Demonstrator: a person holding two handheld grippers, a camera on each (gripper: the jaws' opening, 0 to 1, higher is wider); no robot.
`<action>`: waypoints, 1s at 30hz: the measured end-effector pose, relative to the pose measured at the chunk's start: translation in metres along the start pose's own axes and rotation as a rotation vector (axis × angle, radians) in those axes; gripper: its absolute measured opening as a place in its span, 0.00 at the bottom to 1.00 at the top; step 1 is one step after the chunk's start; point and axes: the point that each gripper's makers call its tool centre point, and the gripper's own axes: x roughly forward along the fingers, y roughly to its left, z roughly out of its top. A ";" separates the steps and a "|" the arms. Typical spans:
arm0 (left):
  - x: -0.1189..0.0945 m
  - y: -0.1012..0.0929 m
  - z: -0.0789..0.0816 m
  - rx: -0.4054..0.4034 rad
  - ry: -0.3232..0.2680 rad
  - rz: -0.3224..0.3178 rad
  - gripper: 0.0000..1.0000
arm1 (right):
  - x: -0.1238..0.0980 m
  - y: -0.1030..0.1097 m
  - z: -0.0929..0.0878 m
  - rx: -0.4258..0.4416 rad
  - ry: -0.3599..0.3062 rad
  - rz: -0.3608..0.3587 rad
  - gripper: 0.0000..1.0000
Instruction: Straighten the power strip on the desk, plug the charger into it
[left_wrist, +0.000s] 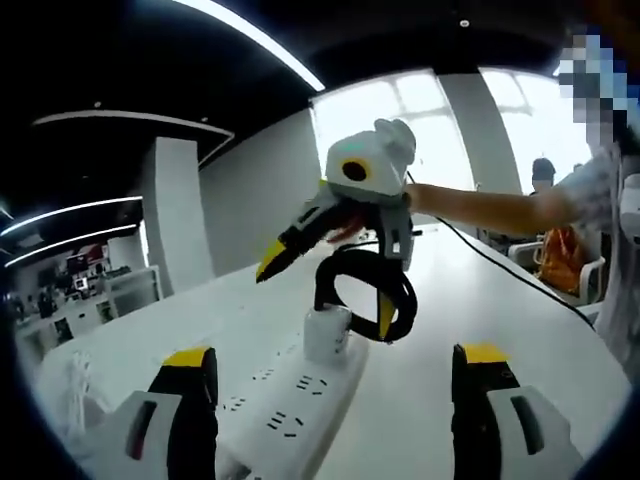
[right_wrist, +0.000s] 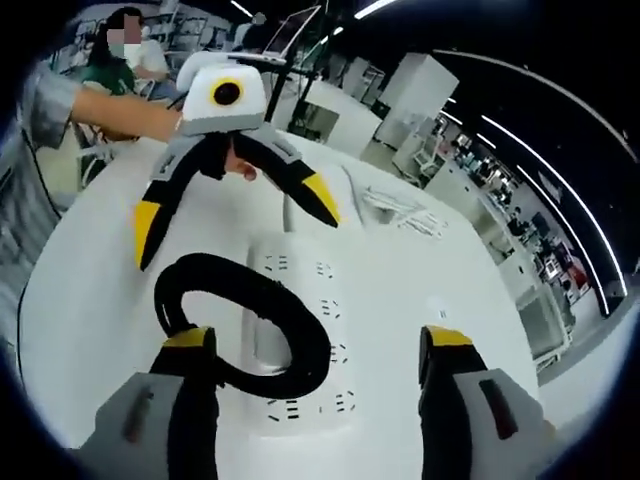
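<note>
A white power strip (left_wrist: 290, 415) lies on the white table, running away from my left gripper (left_wrist: 335, 358), whose jaws stand open on either side of it. A white charger (left_wrist: 327, 335) stands upright on the strip's far end and looks seated in a socket. Its black cable (left_wrist: 365, 285) is coiled in a loop above it. My right gripper (left_wrist: 325, 300) hangs open over the charger, its yellow-tipped jaws straddling the loop without gripping it. In the right gripper view, my right gripper (right_wrist: 318, 338) is open over the power strip (right_wrist: 310, 300) and the black cable (right_wrist: 250, 310). The left gripper (right_wrist: 238, 235) faces it, open.
A thin black cord (left_wrist: 500, 265) runs across the table toward the right edge. A person's arm (left_wrist: 480, 205) reaches in from the right, with chairs (left_wrist: 565, 265) behind. A bundle of white cables (right_wrist: 400, 212) lies beyond the strip. The table edge (right_wrist: 520, 330) curves round on the right.
</note>
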 end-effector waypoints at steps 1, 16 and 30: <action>0.000 0.000 -0.001 -0.003 0.003 0.002 0.99 | -0.001 -0.003 -0.001 0.001 0.000 -0.014 0.98; -0.006 0.012 0.006 -0.040 -0.021 0.063 0.99 | -0.037 -0.021 0.004 0.030 -0.120 -0.107 1.00; -0.017 0.009 0.002 -0.024 -0.007 0.080 0.99 | -0.086 -0.023 0.003 0.225 -0.386 -0.210 0.97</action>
